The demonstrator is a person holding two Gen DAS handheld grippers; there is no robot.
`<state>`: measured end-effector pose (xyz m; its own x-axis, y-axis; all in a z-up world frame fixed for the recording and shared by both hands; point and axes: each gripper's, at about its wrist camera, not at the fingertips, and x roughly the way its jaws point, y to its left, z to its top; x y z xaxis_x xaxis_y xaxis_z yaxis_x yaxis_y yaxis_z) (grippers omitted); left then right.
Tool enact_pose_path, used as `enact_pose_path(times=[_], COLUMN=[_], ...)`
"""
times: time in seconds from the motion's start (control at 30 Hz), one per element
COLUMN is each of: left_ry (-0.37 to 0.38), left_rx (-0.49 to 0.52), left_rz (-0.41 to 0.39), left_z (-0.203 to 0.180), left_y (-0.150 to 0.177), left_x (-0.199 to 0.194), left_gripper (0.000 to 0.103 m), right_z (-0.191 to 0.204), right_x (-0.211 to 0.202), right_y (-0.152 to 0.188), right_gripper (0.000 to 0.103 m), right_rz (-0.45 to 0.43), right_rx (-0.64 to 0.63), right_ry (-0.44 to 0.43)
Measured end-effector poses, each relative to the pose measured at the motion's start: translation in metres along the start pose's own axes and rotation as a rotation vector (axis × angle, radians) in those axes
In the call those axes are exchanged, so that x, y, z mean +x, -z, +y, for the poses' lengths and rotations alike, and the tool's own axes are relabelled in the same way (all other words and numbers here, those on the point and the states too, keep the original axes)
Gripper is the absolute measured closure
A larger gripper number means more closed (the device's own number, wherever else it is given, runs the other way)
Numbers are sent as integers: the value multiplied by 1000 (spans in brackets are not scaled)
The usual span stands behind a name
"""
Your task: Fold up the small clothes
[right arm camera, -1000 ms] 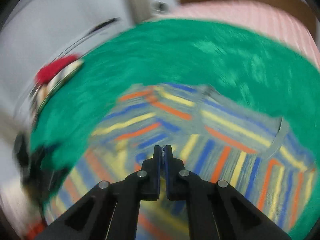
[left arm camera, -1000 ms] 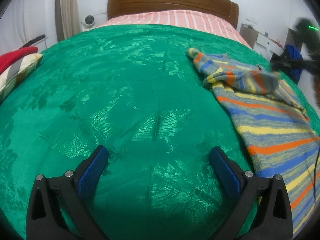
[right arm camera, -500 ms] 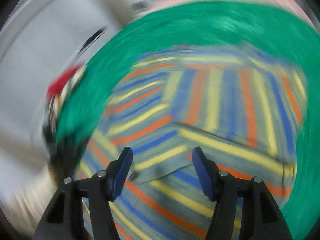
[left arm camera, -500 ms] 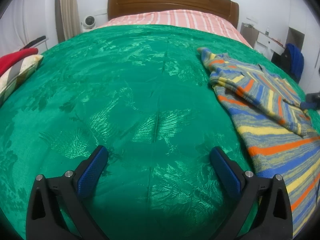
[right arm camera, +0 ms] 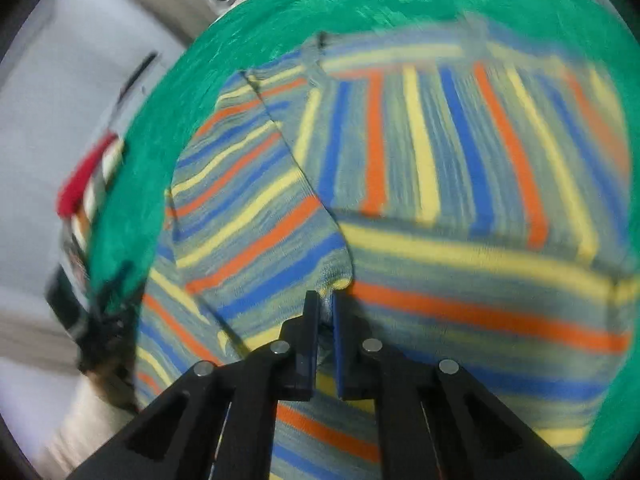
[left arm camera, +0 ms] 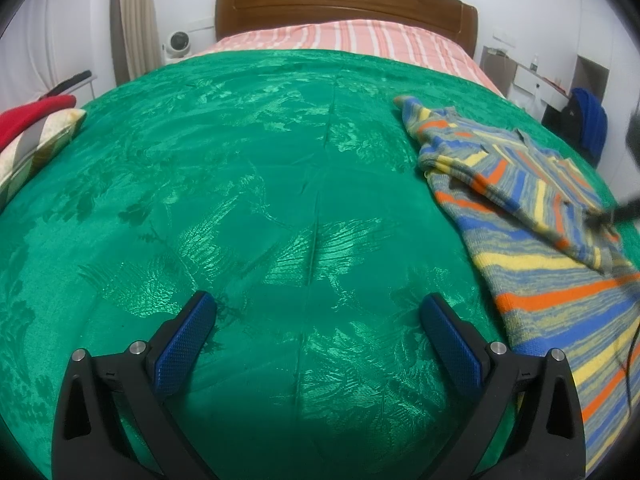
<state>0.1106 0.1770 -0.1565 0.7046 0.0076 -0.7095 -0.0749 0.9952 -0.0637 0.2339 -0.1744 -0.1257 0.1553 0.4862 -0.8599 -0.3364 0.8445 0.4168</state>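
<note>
A small sweater with orange, yellow and blue stripes (left arm camera: 532, 216) lies on the green bedspread (left arm camera: 248, 184) at the right of the left wrist view. Its sleeve is folded across the body. My left gripper (left arm camera: 318, 322) is open and empty, low over bare bedspread to the left of the sweater. My right gripper (right arm camera: 326, 308) is shut on the cuff end of the folded sleeve (right arm camera: 256, 224), over the sweater's body (right arm camera: 460, 152). The right wrist view is blurred. The right gripper's tip shows in the left wrist view (left arm camera: 600, 220) on the sweater.
A wooden headboard (left arm camera: 344, 4) and pink striped sheet (left arm camera: 352, 38) are at the far end. A red and checked cushion (left arm camera: 28, 136) lies at the bed's left edge. A blue bag (left arm camera: 588, 124) and white furniture stand to the right of the bed.
My right gripper opened half a second ago and has now shut on the sleeve cuff. The sleeve now lies folded across the sweater's body. My left gripper has not moved.
</note>
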Motion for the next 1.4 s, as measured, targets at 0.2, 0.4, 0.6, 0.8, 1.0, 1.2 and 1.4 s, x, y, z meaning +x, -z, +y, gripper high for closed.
enact_pose_path(times=[0.2, 0.4, 0.6, 0.8, 1.0, 1.2, 1.4], left_ry=[0, -1, 5, 2, 5, 1, 216], left_rx=[0, 0, -5, -2, -4, -7, -56], left_rz=[0, 0, -1, -2, -2, 15, -15], left_z=[0, -1, -1, -4, -4, -4, -23], left_y=[0, 0, 0, -1, 0, -3, -73], left_x=[0, 0, 0, -1, 0, -4, -28], left_gripper=[1, 1, 1, 1, 1, 2, 2], right_z=[26, -37, -89, -87, -80, -63, -43], right_x=[-71, -28, -55, -15, -16, -7, -54], right_y=[-69, -103, -60, -42, -32, -19, 0], right_gripper=[97, 44, 47, 66, 99, 90, 39], right_rz=[-243, -140, -250, -113, -185, -153, -255], right_rx=[-257, -168, 191, 369, 407, 324, 230], right_ry=[170, 314, 68, -84, 0, 153, 100])
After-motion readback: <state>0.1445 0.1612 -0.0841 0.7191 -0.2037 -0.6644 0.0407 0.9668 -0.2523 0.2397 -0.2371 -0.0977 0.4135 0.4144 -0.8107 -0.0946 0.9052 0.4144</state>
